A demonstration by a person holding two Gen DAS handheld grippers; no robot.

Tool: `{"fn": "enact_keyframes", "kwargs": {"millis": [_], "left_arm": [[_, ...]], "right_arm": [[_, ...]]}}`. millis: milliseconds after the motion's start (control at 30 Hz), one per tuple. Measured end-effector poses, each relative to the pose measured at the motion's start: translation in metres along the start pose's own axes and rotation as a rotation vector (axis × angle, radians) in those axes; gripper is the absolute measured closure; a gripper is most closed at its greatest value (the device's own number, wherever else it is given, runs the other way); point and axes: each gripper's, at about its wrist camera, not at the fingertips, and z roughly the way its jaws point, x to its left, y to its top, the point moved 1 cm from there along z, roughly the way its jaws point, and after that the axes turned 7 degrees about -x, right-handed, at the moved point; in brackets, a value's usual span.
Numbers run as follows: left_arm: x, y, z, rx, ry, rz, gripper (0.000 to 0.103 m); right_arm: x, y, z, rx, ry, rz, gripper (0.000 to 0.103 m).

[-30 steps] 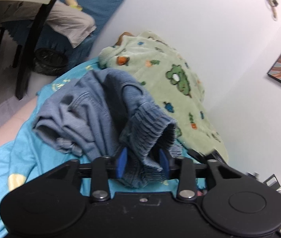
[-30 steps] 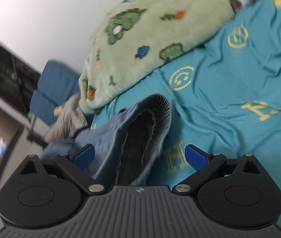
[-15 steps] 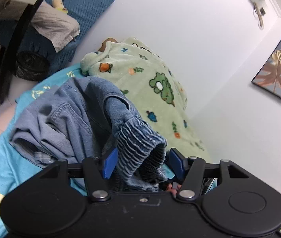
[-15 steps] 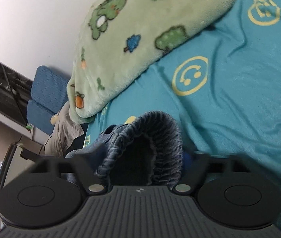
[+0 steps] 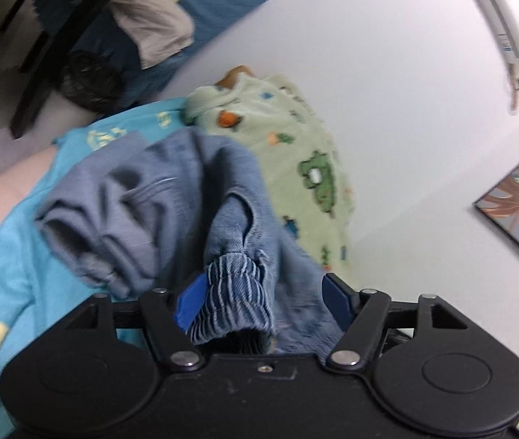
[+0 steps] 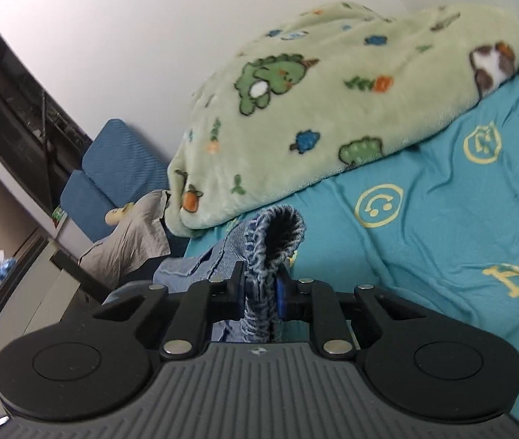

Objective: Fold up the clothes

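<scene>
**Denim trousers over the teal bed**

I see a bed with a teal smiley-print sheet and a green dinosaur blanket against the white wall. My right gripper has its jaws clamped on the denim trousers at the elastic waistband; the left gripper has its jaws apart around the bunched cloth.

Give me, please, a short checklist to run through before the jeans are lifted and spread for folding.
1. Right gripper clamped on the jeans' elastic waistband: ok.
2. Left gripper clamped: not ok; jaws are open, waistband merely lies between them.
3. Jeans flattened: not ok, bunched.
4. Bare sheet to lay them on: ok.
5. Green blanket apart from jeans: cannot tell.
</scene>
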Motion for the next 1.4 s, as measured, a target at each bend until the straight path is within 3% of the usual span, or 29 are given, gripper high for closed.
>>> {"fn": "enact_keyframes", "kwargs": {"millis": [100, 167, 400, 500, 633, 800, 1000, 1167, 1267, 1400], "left_arm": [[0.004, -0.005, 0.006, 0.055, 0.118, 0.071, 0.039], [0.011, -0.010, 0.010, 0.073, 0.149, 0.076, 0.040], [0.024, -0.021, 0.007, 0.125, 0.196, 0.043, 0.073], [0.005, -0.032, -0.016, 0.112, 0.172, 0.088, 0.079], [-0.032, -0.052, -0.043, 0.098, 0.085, 0.066, 0.084], [-0.098, -0.100, -0.052, 0.060, -0.027, 0.099, 0.085], [-0.155, -0.181, 0.015, 0.115, -0.094, 0.122, 0.085], [-0.185, -0.245, 0.083, 0.182, -0.120, 0.149, 0.085], [-0.177, -0.276, 0.131, 0.249, -0.089, 0.176, 0.085], [-0.158, -0.297, 0.159, 0.310, -0.060, 0.188, 0.085]], "right_arm": [[0.006, -0.004, -0.019, -0.005, -0.013, -0.022, 0.087], [0.008, -0.007, -0.029, -0.010, -0.026, -0.035, 0.087], [0.011, -0.010, -0.045, -0.051, -0.082, -0.052, 0.088], [0.023, 0.008, -0.046, -0.066, -0.087, -0.089, 0.089], [0.036, 0.048, -0.053, -0.099, -0.068, -0.140, 0.089], [0.029, 0.107, -0.059, -0.128, -0.059, -0.204, 0.089], [0.000, 0.176, -0.060, -0.166, -0.095, -0.276, 0.089], [-0.066, 0.211, -0.035, -0.152, -0.194, -0.357, 0.089], [-0.120, 0.213, -0.012, -0.119, -0.249, -0.368, 0.089], [-0.185, 0.193, 0.018, -0.062, -0.328, -0.364, 0.089]]}}
